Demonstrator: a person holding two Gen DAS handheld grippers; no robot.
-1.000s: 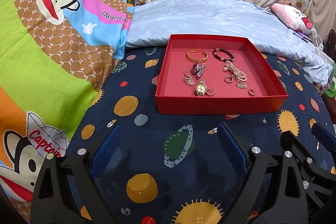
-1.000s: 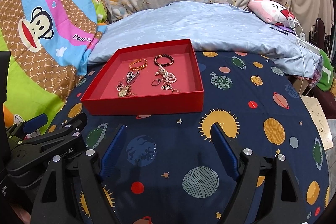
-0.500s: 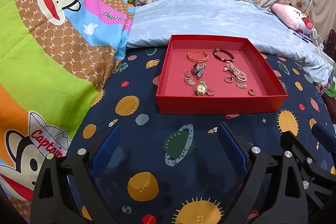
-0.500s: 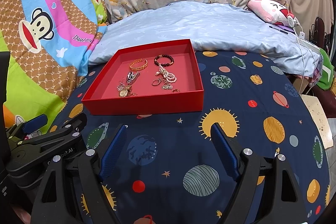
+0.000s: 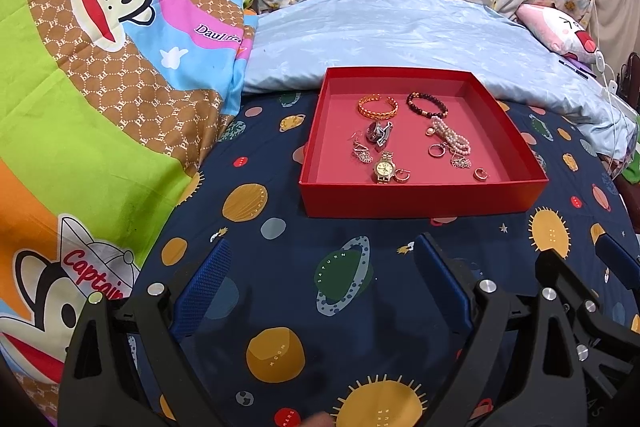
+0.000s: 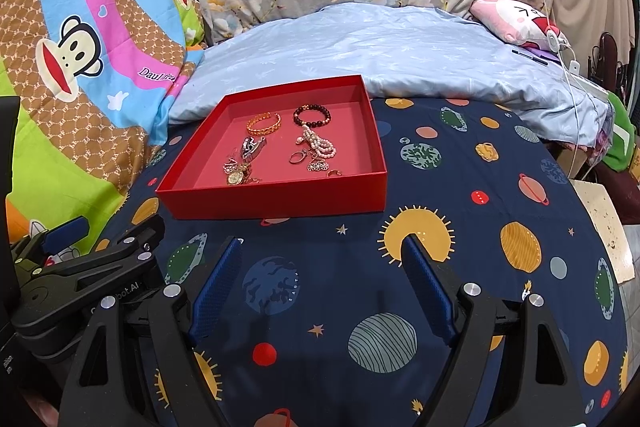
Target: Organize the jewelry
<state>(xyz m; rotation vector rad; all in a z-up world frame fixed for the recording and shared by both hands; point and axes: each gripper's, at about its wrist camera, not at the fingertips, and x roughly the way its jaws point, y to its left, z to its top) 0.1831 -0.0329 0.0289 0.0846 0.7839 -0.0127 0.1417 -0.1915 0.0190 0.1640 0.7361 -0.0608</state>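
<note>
A: Lower frame: left gripper [image 5: 320,279] and right gripper [image 6: 322,279], both spread wide, nothing held, over the planet sheet [image 6: 460,227].

B: Mid-frame: red tray [image 5: 420,201] holding bangle [image 5: 377,107], bead bracelet [image 5: 426,104], watch [image 5: 384,167]. Change since before?

A: Negligible; slight drift only, jewelry unmoved.

The red tray [image 5: 420,201] looks like matt cardboard, and it sits on a soft cloth planet-print sheet [image 5: 280,267] with a faintly creased pale blue cloth pillow [image 5: 392,39] at its 12 o'clock. Inside, the gold bangle [image 5: 377,106] and the watch [image 5: 385,167] shine like polished metal, the dark bead bracelet [image 5: 426,105] is glossy, and the pearl strand [image 5: 451,137] has a smooth sheen. Each hand-held gripper, left [image 5: 324,281] and right [image 6: 322,277], is matt black plastic with bright metal screws and rough-textured blue pads [image 5: 202,287].
</note>
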